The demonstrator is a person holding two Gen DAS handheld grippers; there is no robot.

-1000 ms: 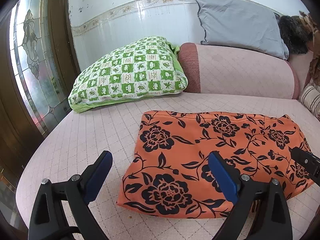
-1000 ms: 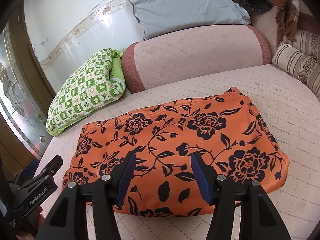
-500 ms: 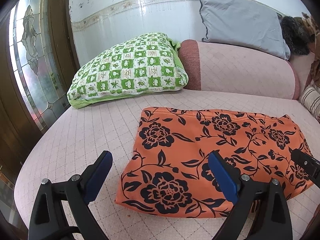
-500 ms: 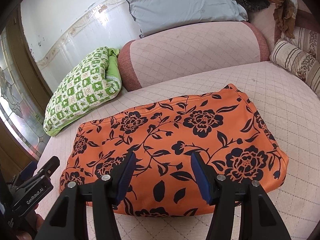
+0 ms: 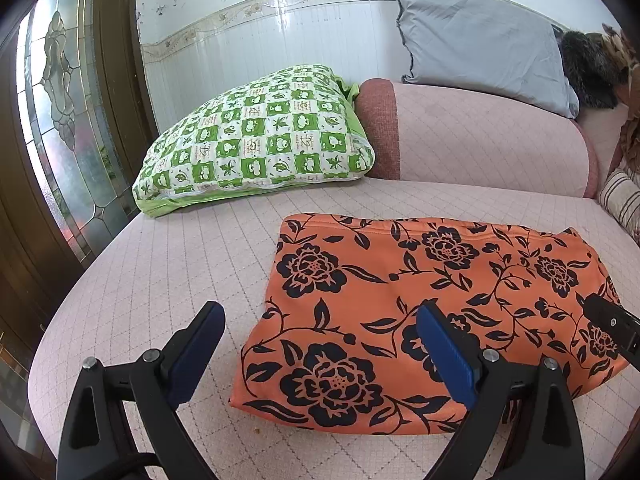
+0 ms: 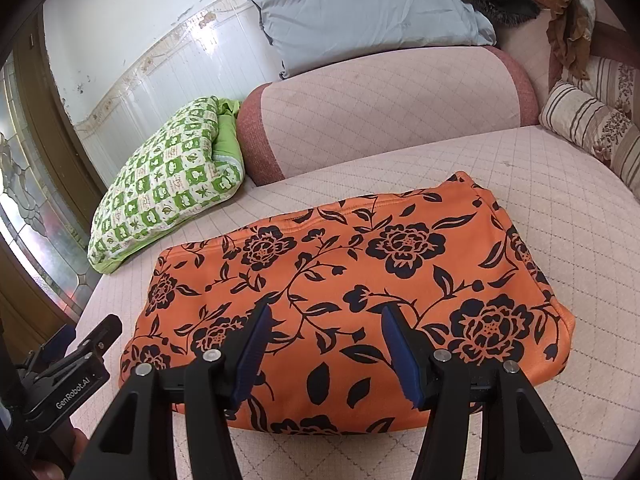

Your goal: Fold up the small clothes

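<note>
Lying flat on the quilted pink sofa seat, the orange floral garment looks already folded into a thick rectangle (several layers, judging by its rounded front edge). It should handle as light, soft and limp, sagging wherever unsupported, so pinching a corner or the folded edge through all layers seems wisest. The left gripper hangs wide open over its near left corner; the right gripper hovers half open above its front edge, both holding nothing.

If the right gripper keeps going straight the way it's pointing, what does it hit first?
Most likely the orange floral garment: the right gripper, jaws open and empty, angles down at its near half.
</note>
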